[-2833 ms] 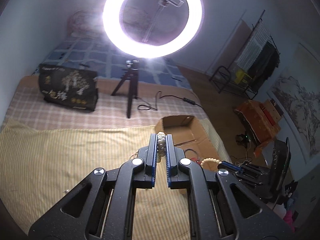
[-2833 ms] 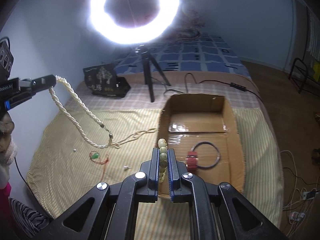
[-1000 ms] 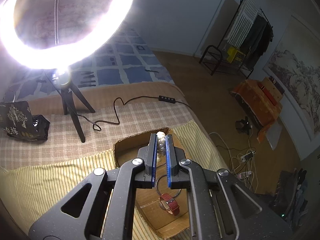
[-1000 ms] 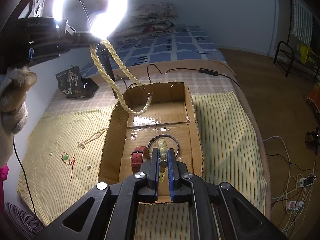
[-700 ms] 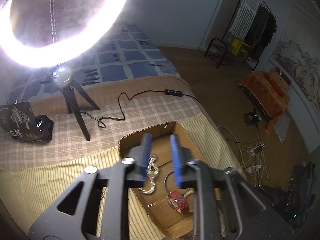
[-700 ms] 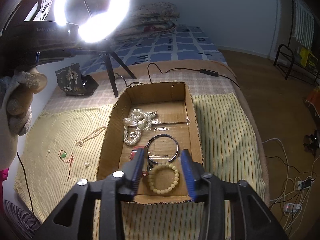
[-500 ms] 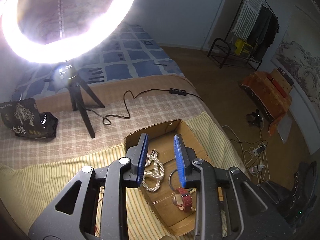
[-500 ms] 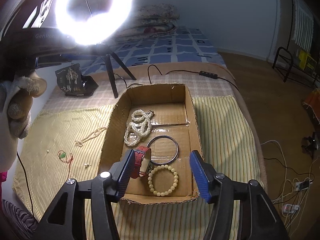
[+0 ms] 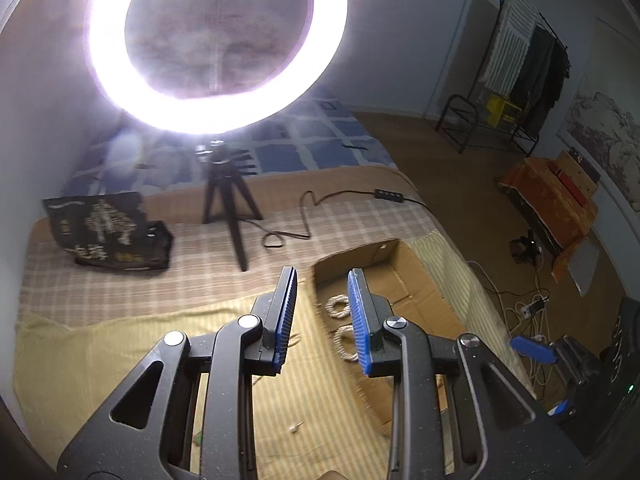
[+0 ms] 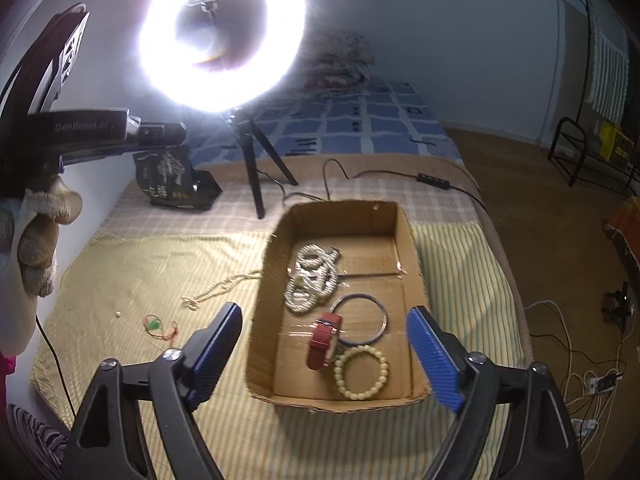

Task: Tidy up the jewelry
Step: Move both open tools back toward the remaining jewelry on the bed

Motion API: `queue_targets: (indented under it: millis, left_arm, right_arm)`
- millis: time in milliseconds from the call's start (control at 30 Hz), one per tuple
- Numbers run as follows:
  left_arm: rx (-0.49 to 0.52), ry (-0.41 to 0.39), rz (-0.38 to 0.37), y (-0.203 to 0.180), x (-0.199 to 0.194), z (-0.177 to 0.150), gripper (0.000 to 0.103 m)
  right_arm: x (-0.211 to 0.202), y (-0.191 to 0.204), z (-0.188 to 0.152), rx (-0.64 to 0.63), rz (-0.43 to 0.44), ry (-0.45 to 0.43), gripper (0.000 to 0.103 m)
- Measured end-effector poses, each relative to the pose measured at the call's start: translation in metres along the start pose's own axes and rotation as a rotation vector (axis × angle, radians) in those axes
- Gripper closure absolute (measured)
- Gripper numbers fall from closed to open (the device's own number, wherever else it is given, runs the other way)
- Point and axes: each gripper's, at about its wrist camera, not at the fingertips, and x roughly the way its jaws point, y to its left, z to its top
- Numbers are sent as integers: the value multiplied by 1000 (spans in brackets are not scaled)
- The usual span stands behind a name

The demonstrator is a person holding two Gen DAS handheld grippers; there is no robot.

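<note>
Left wrist view: the left gripper (image 9: 322, 316) stands partly parted and empty above the near-left rim of the cardboard box (image 9: 416, 276); the pearl necklace (image 9: 340, 320) lies coiled inside (blurred).

Right wrist view: the right gripper (image 10: 324, 354) is opening wide, nothing between its blue pads, which straddle the box's (image 10: 260, 320) near end. Inside lie the necklace (image 10: 310, 280), a red watch (image 10: 324, 340), a metal bangle (image 10: 360, 320) and, nearest, a beaded bracelet (image 10: 362, 372). Left, bare striped cloth (image 10: 120, 280) holds a thin chain (image 10: 218, 290) and a red-corded pendant (image 10: 156, 325).

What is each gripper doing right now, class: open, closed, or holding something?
Left gripper: open, nothing between its fingers.
Right gripper: open and still opening, holding nothing; beaded bracelet lies in the cardboard box.
</note>
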Motion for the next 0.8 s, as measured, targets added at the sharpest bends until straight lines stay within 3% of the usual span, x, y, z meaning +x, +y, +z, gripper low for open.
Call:
queue_targets:
  millis: [133,167,233,600,800]
  left_arm:
    - [-16,-21,22,21,-23,-8,76]
    - [-19,-26,30,28,-30,-12,70]
    - [-23,-36,42,38,-42,-18,62]
    - [-27,-45,134,88,-83,-67,62]
    - [-78,-16,131,116,-85,-100,62]
  right_arm:
    - [-7,16,3,-7,4,-19,5]
    - [-9,22,4,-6,3,-27,0]
    - [-11,28,5,-7,6,-39,0]
    - [-7,66,-4,-36,82,-61,0]
    - [-1,96,-10,-109,99,-31,5]
